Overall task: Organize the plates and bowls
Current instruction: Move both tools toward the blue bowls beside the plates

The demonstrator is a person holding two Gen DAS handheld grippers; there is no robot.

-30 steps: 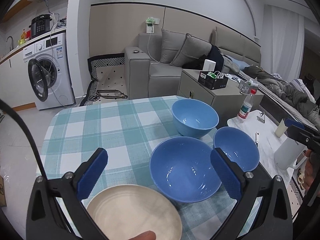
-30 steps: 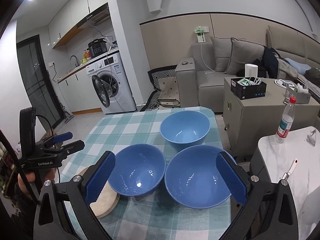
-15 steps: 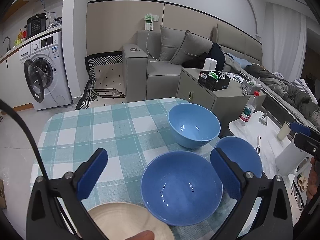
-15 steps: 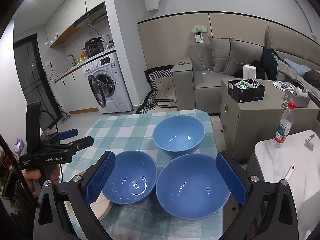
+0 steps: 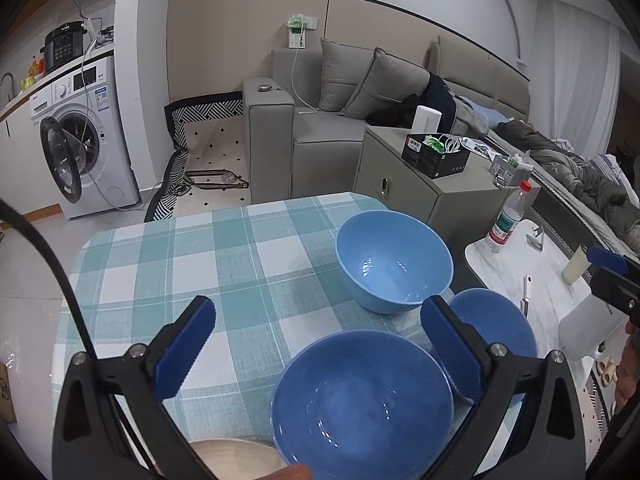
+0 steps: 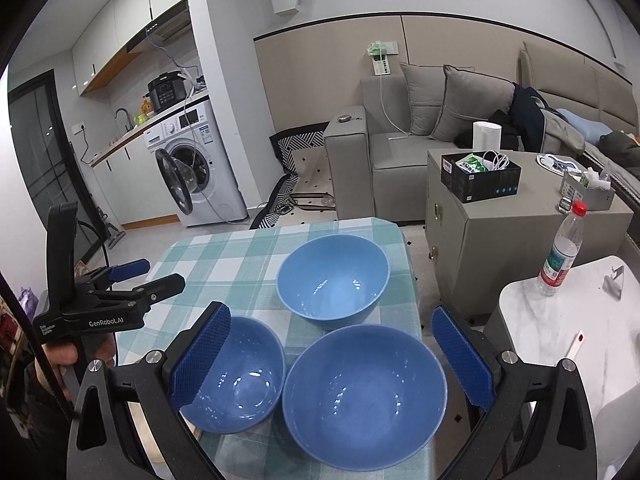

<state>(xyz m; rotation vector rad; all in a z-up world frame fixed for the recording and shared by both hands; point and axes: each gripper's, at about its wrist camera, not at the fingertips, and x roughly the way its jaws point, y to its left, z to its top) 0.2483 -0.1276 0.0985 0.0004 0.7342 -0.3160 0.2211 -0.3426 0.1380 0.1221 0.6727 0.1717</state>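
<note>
A desk (image 6: 208, 256) w/ a teal-and-white checked cloth fills the space ahead of both tools; sofa, washing machine and a grey cabinet sit in the room beyond it.

Three blue bowls stand on the desk, grouped toward its right side. The far bowl (image 6: 333, 280) is lighter blue and sits straight ahead of the right tool, beyond the other two. The big dark bowl (image 6: 364, 396) sits between the right tool's fingers in that view, just below them, right by the desk's near right corner. The smaller dark bowl (image 6: 240, 376) is to its left, partly behind the right tool's left finger; the two rims look nearly touching.

Left tool (image 5: 318, 348): jaws spread wide, holding nothing, hovering above the desk. In its view the smaller dark bowl is low and right of centre, its rim next to the right finger. A cream plate (image 5: 236, 460) shows only as an edge at the bottom, under the tool, bowl rim overlapping it.

Right tool (image 6: 332, 356): jaws also spread wide, empty, above the two nearer bowls.

Off to the right of the right tool, a water bottle (image 6: 560, 256) stands on a white marble side table (image 6: 568, 320).

A person's hand (image 6: 60, 356) grips the left tool's handle at the left edge.
</note>
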